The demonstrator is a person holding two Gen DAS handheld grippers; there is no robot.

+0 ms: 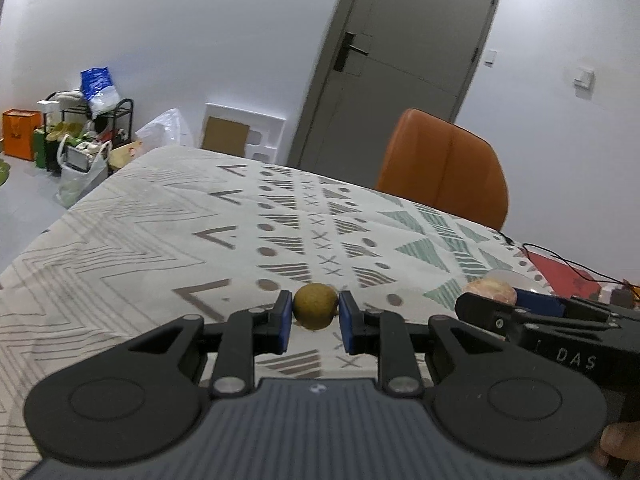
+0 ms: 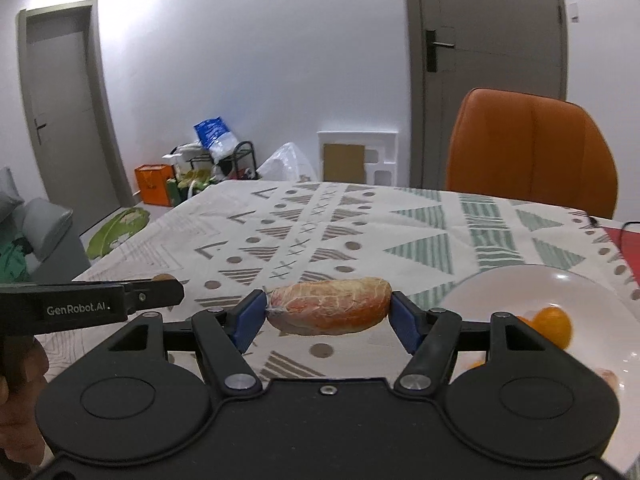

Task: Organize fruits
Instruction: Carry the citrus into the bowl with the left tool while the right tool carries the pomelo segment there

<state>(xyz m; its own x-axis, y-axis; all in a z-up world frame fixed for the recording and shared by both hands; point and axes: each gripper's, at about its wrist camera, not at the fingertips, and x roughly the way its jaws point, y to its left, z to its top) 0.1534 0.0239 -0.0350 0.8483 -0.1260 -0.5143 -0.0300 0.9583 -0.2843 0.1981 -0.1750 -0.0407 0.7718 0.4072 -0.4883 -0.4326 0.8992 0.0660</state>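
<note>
Right wrist view: right gripper [image 2: 329,314] pinches the wrapped citrus piece [image 2: 330,311] above the table [image 2: 420,232]; left gripper [image 1: 315,314] pinches a small brown fruit [image 1: 315,306]. Carry both gently to the white plate [image 2: 520,284], releasing low.

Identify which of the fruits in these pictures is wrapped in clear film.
The pink-orange fruit segment clamped in the right gripper. The small round brown fruit in the left gripper is bare.

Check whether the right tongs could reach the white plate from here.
Probably yes. The plate lies just right of the right tongs with bare tablecloth between. But those tongs are shut on a wrapped fruit piece, so they arrive loaded.
</note>
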